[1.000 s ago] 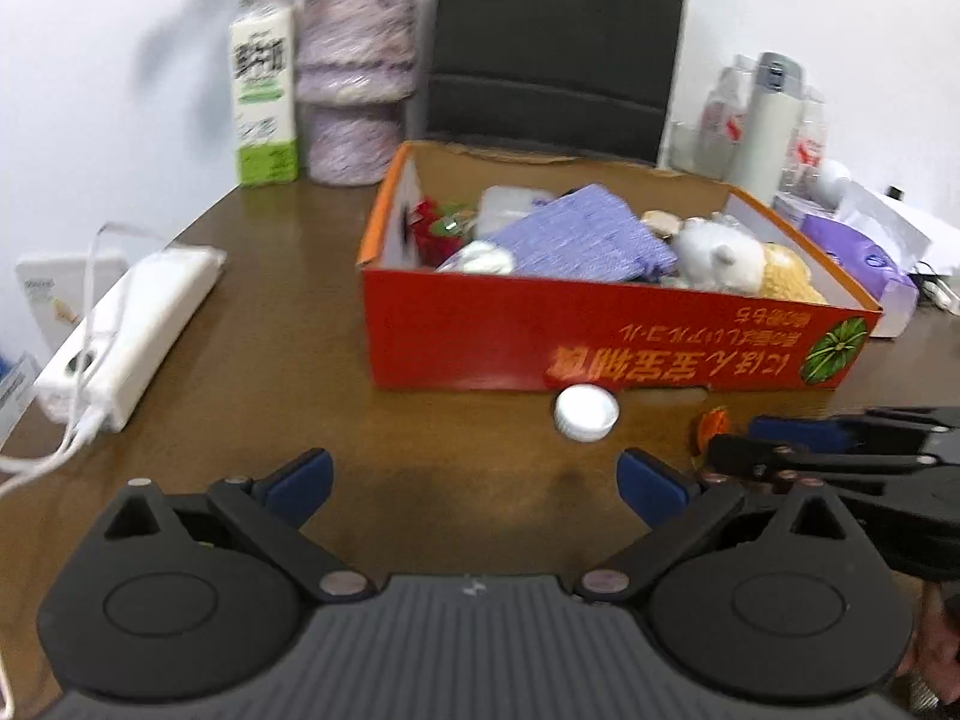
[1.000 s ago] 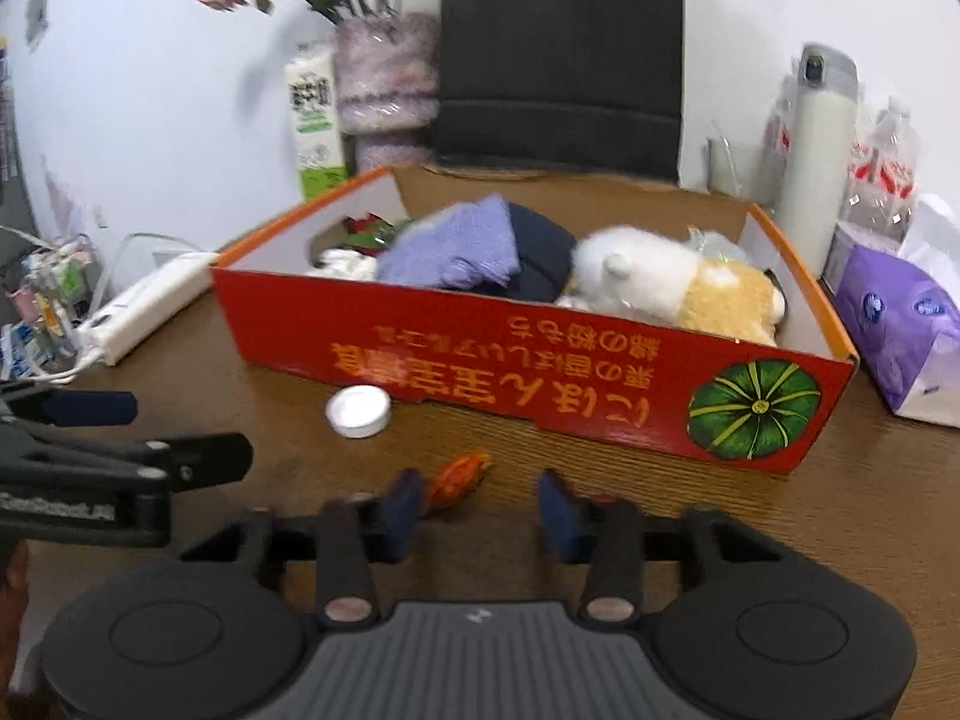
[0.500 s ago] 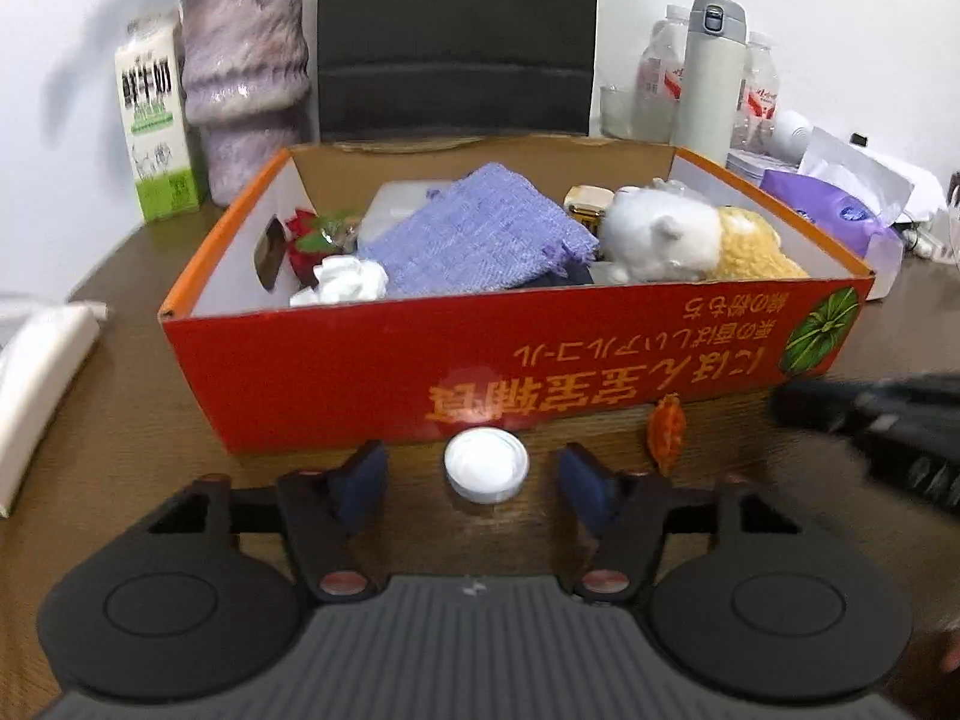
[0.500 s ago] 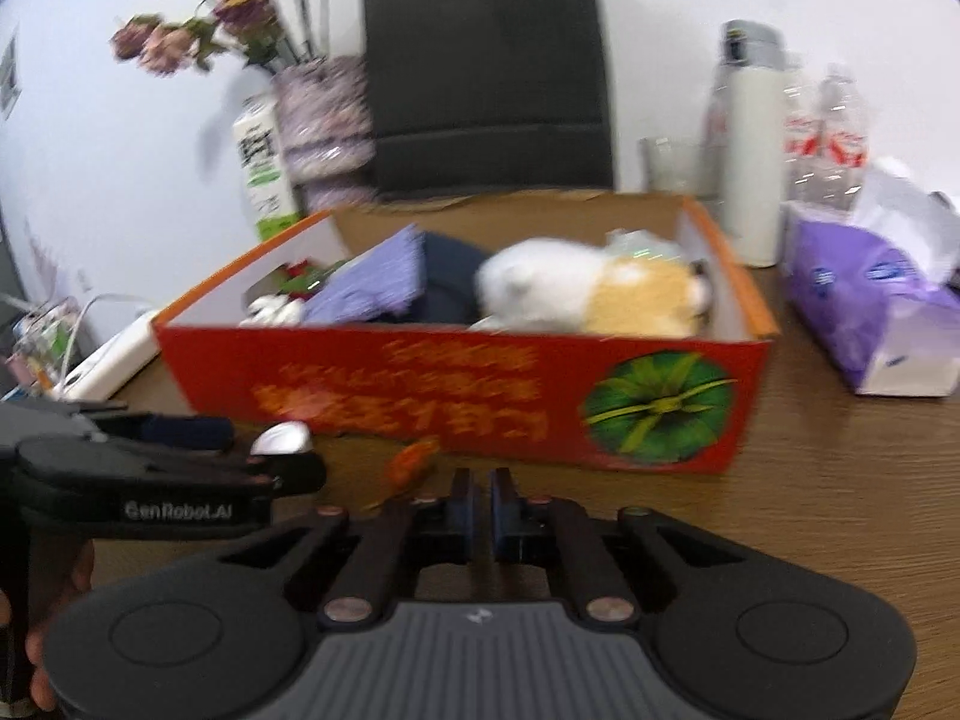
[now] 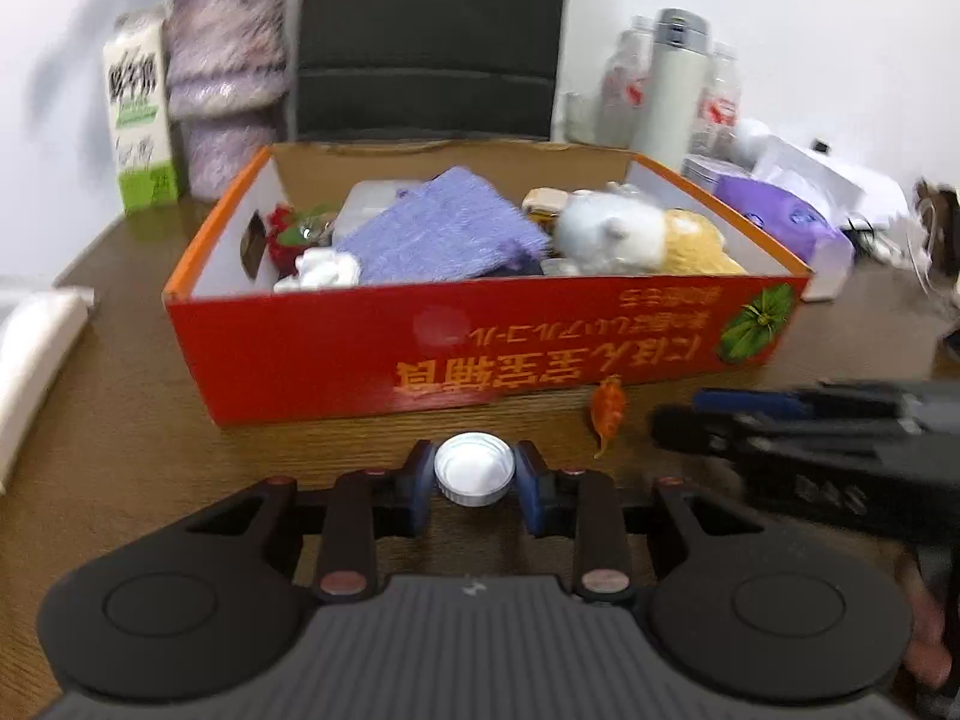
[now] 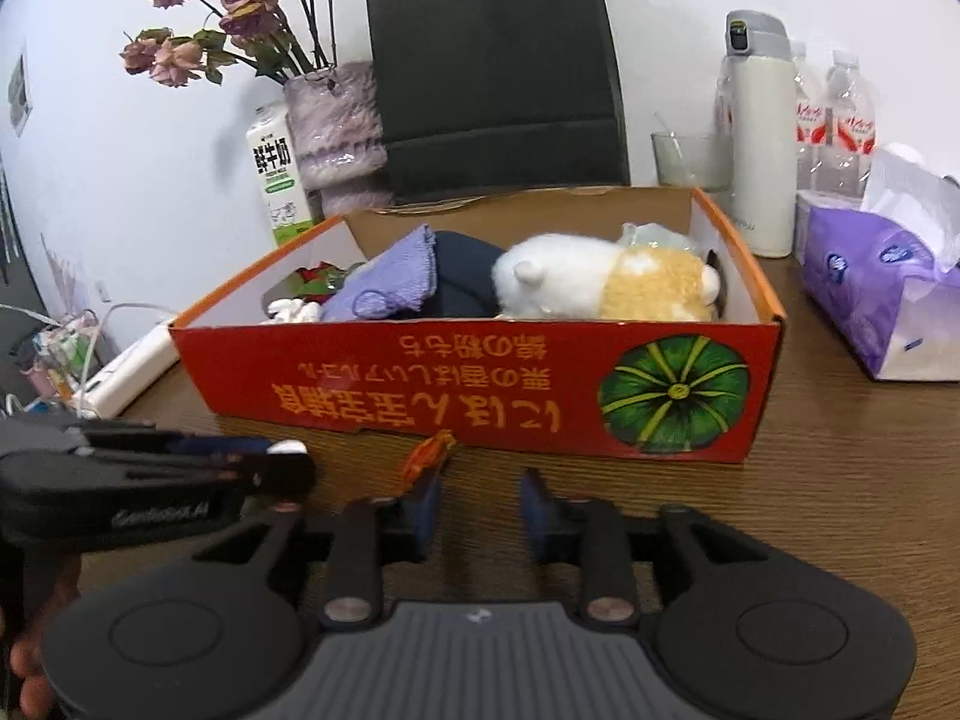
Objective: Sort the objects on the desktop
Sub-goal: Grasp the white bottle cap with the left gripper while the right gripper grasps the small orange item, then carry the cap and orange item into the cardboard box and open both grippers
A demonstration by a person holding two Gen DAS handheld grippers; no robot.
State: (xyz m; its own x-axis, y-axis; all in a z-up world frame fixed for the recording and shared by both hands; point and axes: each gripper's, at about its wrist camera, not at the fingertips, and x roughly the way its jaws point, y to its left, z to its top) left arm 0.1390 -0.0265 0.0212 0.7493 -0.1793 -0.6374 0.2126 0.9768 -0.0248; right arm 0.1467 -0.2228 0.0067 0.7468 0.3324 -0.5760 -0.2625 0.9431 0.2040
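The white bottle cap (image 5: 474, 476) sits on the brown table (image 5: 150, 420) just in front of the red cardboard box (image 5: 480, 348), and I have it between the blue pads of my left tongs (image 5: 474, 480). Those tongs are closing, and in the left wrist view both pads look pressed against the cap's ribbed rim. In the right wrist view only a sliver of the cap shows past the left tongs' fingertips.

My right tongs (image 6: 480, 507) are opening with nothing between their pads, only bare table. The small orange wrapped piece (image 6: 429, 453) lies just ahead of the left pad of these tongs, close to the box's front wall; whether the pad touches it I cannot tell.

Inside the box I see a purple knitted cloth (image 5: 444, 234), a white and tan plush toy (image 6: 600, 285), something red and green in the left corner, and a crumpled white item (image 5: 321, 270). Behind the box stand a black paper bag (image 6: 498, 72), a fuzzy purple vase (image 6: 336, 126) with dried roses, a milk carton (image 6: 277, 174) and a white thermos flask (image 6: 759, 138). A purple tissue pack (image 6: 870, 288) lies to the right of the box, and a white power strip (image 6: 129, 369) to its left.
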